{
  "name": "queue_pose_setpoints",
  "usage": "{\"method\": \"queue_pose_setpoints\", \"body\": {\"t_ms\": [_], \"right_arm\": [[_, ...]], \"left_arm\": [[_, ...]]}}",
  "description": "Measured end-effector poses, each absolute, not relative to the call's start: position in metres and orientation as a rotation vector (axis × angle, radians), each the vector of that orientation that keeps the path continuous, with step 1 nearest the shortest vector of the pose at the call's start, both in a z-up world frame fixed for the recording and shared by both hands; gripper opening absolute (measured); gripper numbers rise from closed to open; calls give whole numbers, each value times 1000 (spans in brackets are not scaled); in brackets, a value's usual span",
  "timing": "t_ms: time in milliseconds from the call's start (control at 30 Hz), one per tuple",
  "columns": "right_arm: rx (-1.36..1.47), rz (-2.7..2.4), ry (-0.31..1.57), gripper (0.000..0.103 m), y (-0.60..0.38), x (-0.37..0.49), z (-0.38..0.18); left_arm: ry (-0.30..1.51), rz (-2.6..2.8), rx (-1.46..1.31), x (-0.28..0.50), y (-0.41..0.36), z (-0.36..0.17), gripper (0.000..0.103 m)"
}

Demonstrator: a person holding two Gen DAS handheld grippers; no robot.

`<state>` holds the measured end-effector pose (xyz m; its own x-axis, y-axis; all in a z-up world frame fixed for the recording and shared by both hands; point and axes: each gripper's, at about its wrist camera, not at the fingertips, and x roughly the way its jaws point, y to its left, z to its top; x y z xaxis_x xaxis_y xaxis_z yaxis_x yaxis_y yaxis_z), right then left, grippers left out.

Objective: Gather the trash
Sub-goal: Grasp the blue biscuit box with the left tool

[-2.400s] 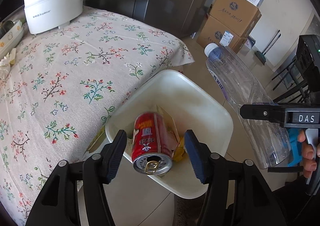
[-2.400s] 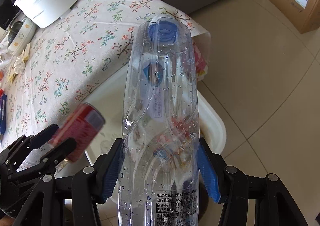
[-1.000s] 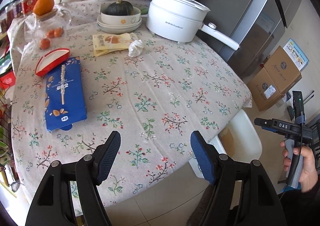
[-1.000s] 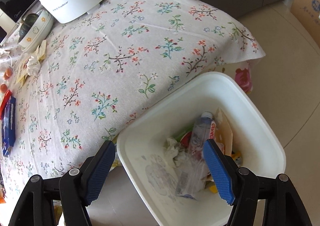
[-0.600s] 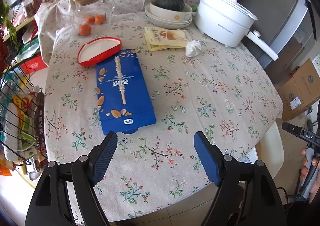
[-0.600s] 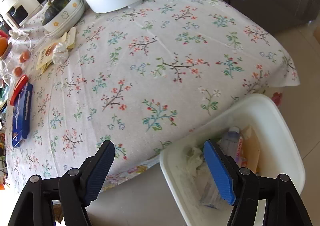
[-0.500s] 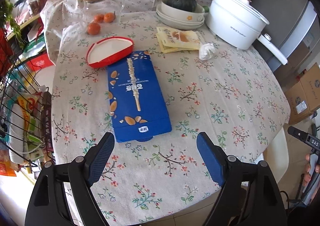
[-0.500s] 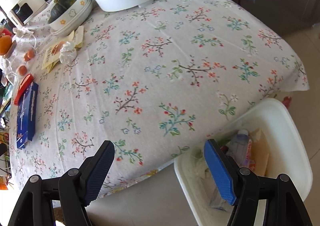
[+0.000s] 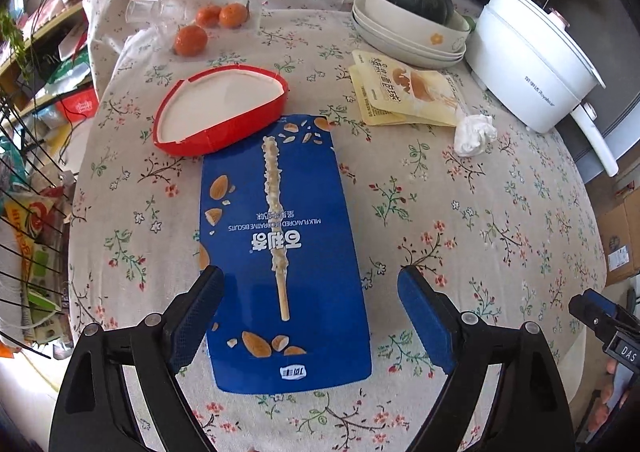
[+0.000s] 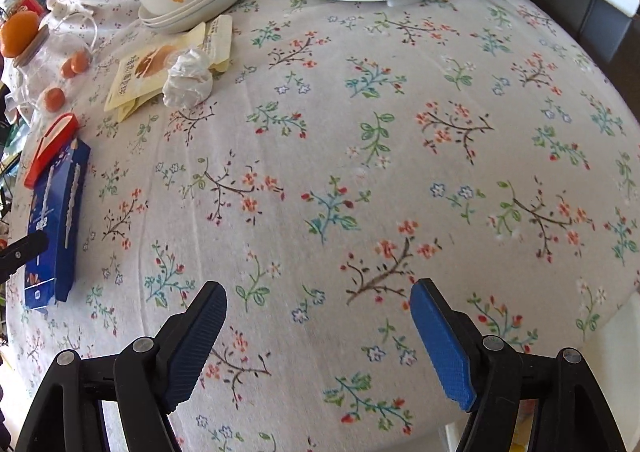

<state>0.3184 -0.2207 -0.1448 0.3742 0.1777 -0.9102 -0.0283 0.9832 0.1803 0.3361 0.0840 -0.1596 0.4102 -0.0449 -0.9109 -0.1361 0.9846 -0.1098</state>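
Note:
A flat blue biscuit box (image 9: 280,252) lies on the floral tablecloth (image 9: 460,212), its near part between the open jaws of my left gripper (image 9: 310,288), which is empty above it. A red heart-shaped box lid (image 9: 220,108) touches its far end. A crumpled white tissue (image 9: 474,134) and yellow snack packets (image 9: 404,96) lie further right. My right gripper (image 10: 318,310) is open and empty over bare cloth. From there the tissue (image 10: 188,80), the packets (image 10: 140,72) and the blue box (image 10: 56,212) show to the left.
A white electric pot (image 9: 532,64) stands at the back right, with its long handle toward the table edge. Stacked bowls hold a green squash (image 9: 416,0). A glass jar and oranges (image 9: 208,20) stand at the back left. A wire rack (image 9: 28,232) stands left of the table.
Both grippers have left the white bin, where the can and bottle were dropped. The left one has come over the blue box; the right one has moved over the tablecloth, and the bin has left view.

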Motion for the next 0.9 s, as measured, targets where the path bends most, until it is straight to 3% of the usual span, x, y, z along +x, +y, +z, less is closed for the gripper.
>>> {"method": "queue_pose_setpoints", "body": {"t_ms": [900], "right_arm": [[158,188,1206,80,-158,353,-169]], "left_arm": [[1120,309,-152,355,105,-175,92]]}}
